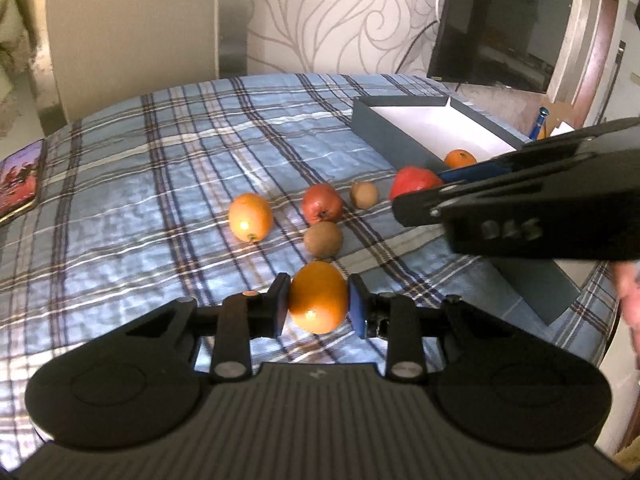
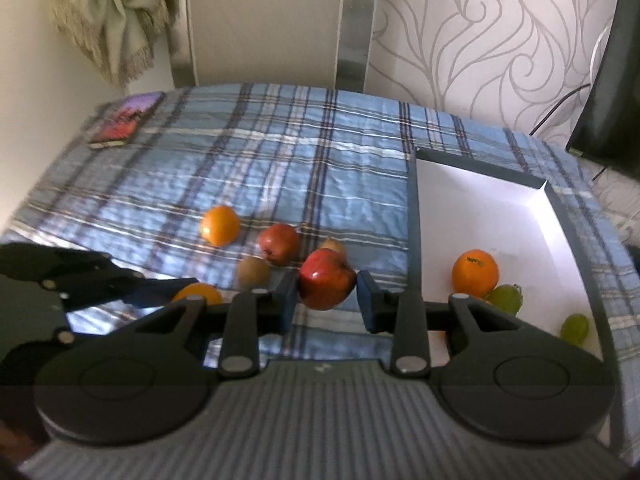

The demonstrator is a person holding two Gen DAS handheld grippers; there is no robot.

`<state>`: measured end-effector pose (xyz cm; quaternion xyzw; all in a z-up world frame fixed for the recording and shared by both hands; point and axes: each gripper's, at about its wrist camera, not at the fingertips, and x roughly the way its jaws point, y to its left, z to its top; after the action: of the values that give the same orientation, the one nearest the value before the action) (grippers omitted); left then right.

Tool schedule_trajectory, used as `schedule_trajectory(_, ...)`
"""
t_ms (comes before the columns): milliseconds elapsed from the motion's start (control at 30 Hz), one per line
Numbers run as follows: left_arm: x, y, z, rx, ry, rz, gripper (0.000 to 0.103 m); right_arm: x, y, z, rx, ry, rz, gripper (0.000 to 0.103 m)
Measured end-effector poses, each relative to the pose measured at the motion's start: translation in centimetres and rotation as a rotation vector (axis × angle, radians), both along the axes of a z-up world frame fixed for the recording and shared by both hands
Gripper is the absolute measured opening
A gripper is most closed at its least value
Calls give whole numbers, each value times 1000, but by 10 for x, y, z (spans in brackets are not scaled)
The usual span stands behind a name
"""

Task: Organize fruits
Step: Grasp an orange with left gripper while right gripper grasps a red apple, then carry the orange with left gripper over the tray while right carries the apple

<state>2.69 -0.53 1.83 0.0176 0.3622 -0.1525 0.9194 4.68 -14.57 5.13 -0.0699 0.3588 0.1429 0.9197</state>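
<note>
My left gripper point(image 1: 318, 307) is shut on an orange point(image 1: 318, 298) low over the plaid cloth, with both pads pressed on its sides. My right gripper point(image 2: 326, 294) is shut on a red fruit point(image 2: 326, 280), just left of the dark box point(image 2: 412, 216). In the left wrist view the right gripper point(image 1: 420, 192) reaches in from the right with that red fruit point(image 1: 414, 180) at its tip. On the cloth lie another orange point(image 1: 251, 216), a second red fruit point(image 1: 322, 202) and two kiwis point(image 1: 323, 240) point(image 1: 364, 195). The white-lined box holds an orange point(image 2: 475, 273) and two green fruits point(image 2: 507, 299).
A phone point(image 2: 126, 120) lies at the far left corner of the plaid-covered table point(image 2: 280, 152). A dark screen point(image 1: 500, 20) stands behind the box at the right. A person's hand point(image 1: 630, 300) shows at the right edge. A wall and a curtain are behind the table.
</note>
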Motion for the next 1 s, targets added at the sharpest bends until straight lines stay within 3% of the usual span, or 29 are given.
schedule_trajectory(367, -23, 8, 11, 27, -23, 92, 36, -23, -4, 19, 136, 19, 77, 35)
schedule_trajectory(1000, -28, -7, 36, 39, -70, 194, 36, -47, -30, 36, 190, -32, 137, 35)
